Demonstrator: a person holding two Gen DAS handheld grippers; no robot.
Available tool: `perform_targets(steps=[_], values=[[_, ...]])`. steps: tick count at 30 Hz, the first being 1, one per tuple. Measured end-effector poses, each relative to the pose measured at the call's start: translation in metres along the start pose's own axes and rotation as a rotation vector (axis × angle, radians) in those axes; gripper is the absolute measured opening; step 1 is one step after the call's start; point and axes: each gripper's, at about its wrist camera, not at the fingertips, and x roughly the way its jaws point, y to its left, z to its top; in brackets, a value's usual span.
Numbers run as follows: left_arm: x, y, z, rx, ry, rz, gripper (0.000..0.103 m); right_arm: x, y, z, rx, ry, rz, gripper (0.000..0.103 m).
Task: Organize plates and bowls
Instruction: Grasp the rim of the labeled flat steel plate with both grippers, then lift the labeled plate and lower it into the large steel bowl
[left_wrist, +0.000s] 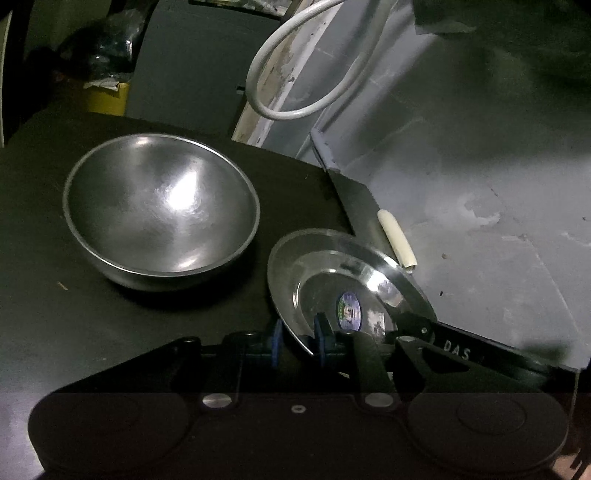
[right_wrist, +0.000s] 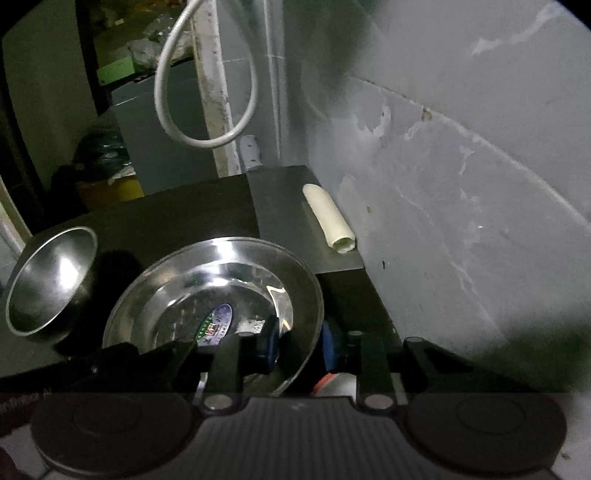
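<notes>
Both claws, L (left_wrist: 299, 341) & R (right_wrist: 299, 349), angled down, pinching plate (left_wrist: 332, 266) rim.

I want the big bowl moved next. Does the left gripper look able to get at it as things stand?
Probably not yet. The left gripper is shut on the rim of the steel plate, as is the right gripper. The bowl sits open beside the plate with nothing blocking it, so release first.

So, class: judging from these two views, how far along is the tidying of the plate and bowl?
Done: nothing stacked yet. In hand: both the left gripper and right gripper are shut on opposite rims of the plate. Left: the bowl sits apart on the table, untouched.
</notes>
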Motion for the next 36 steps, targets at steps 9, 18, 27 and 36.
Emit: perform_targets(steps=[9,18,27,36], values=[[-0.025,0.006,-0.008,-0.004,0.003,-0.018,0.021,-0.035,0.008,-0.013,-0.034,-0.04,0.017,0.024],[-0.078,0.007,-0.016,0.031,-0.027,-0.069,0.022,-0.091,0.017,-0.027,-0.025,-0.107,0.042,0.024],[-0.137,0.019,-0.027,0.077,-0.031,-0.091,0.022,-0.15,0.04,-0.051,-0.028,-0.148,0.065,0.024],[-0.197,0.053,-0.046,0.093,-0.047,-0.073,0.022,-0.194,0.077,-0.083,-0.035,-0.186,0.135,0.024]])
